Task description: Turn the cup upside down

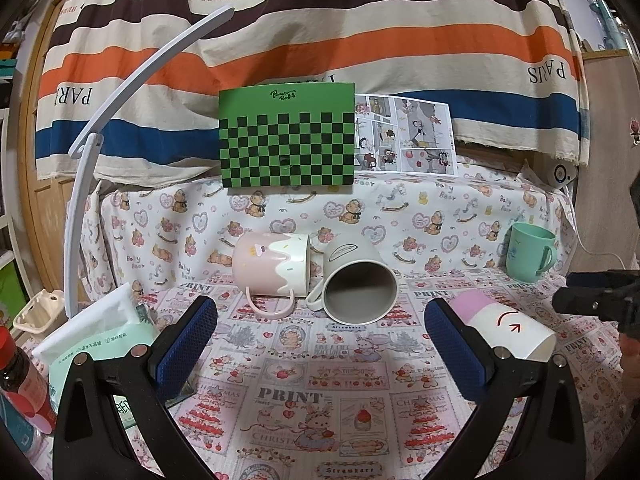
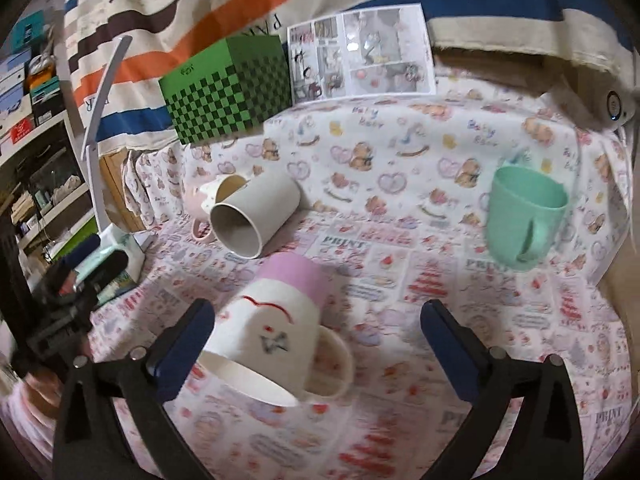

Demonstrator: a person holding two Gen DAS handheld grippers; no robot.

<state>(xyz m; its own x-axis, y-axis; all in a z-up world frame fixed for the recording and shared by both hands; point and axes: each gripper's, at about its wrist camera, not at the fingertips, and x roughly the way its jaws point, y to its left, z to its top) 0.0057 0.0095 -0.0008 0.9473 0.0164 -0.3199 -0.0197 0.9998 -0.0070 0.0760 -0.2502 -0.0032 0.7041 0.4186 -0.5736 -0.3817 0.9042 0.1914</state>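
Several cups are on the patterned cloth. A pink-and-cream mug [image 1: 272,266] and a grey mug [image 1: 358,280] lie on their sides, touching. A white cup with a lilac base [image 1: 502,326] lies on its side; in the right wrist view [image 2: 272,326] it sits between my right gripper's fingers, nearer the left one. A mint green cup [image 1: 530,252] stands upright at the far right [image 2: 522,224]. My left gripper [image 1: 320,330] is open and empty, just short of the grey mug. My right gripper [image 2: 318,338] is open around the white cup.
A green checkered box [image 1: 286,136] and a comic sheet [image 1: 404,134] lean at the back against a striped cloth. A white lamp arm [image 1: 86,184] rises at the left. A tissue pack [image 1: 96,340] and a red bottle [image 1: 22,380] sit at the near left.
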